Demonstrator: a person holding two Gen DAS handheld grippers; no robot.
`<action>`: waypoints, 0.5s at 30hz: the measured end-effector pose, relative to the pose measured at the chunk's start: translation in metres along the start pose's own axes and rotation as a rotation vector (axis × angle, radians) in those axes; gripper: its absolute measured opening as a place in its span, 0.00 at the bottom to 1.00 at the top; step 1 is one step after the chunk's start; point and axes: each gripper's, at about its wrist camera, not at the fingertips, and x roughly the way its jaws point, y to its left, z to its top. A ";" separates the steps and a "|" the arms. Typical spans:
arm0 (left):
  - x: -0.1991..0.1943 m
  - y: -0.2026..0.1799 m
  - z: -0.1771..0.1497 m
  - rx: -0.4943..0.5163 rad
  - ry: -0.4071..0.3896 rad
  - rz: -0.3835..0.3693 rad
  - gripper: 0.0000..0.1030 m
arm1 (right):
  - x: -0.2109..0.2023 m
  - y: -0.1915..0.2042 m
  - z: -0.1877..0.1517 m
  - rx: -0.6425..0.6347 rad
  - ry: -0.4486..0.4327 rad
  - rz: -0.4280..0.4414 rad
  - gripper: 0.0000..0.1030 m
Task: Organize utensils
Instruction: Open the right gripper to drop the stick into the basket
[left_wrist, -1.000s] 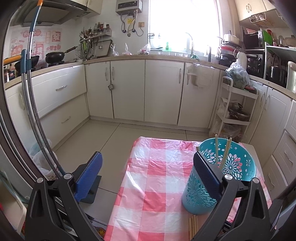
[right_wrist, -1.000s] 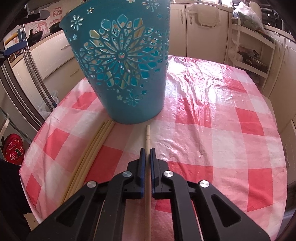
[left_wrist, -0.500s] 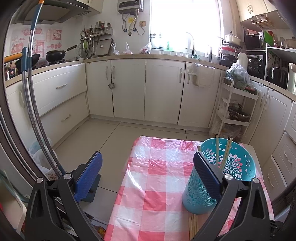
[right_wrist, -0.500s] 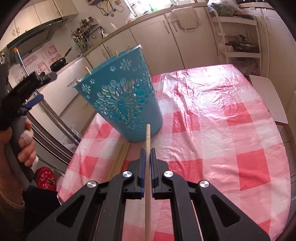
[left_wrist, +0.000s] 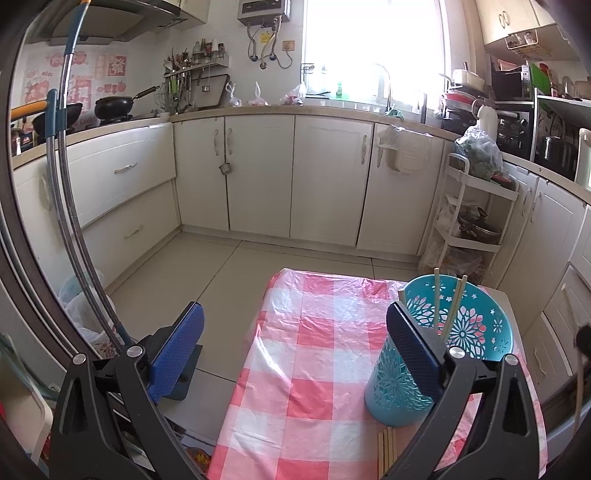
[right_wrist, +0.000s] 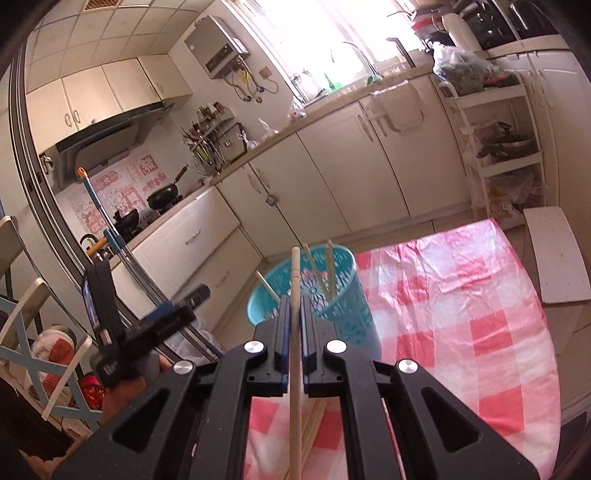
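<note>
One chopstick sits clamped between the right claw's closed pads, above the basket.

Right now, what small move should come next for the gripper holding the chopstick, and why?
Probably carry the chopstick forward over the teal basket and tip its end downward. The right gripper is shut on it above the table, and three chopsticks already stand inside the basket.

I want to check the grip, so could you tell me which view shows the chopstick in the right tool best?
The right wrist view: the chopstick runs between the right tool's shut blue pads, its tip above the teal basket. The left wrist view catches only a blurred sliver of it at its right edge.
</note>
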 end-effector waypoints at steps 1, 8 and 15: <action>0.000 0.000 0.000 -0.003 0.002 0.001 0.92 | 0.002 0.005 0.008 -0.008 -0.021 0.007 0.06; 0.003 0.002 0.001 -0.010 0.010 0.000 0.92 | 0.033 0.036 0.062 -0.043 -0.170 0.026 0.06; 0.006 0.005 0.001 -0.026 0.020 -0.005 0.92 | 0.080 0.037 0.086 -0.046 -0.255 -0.069 0.06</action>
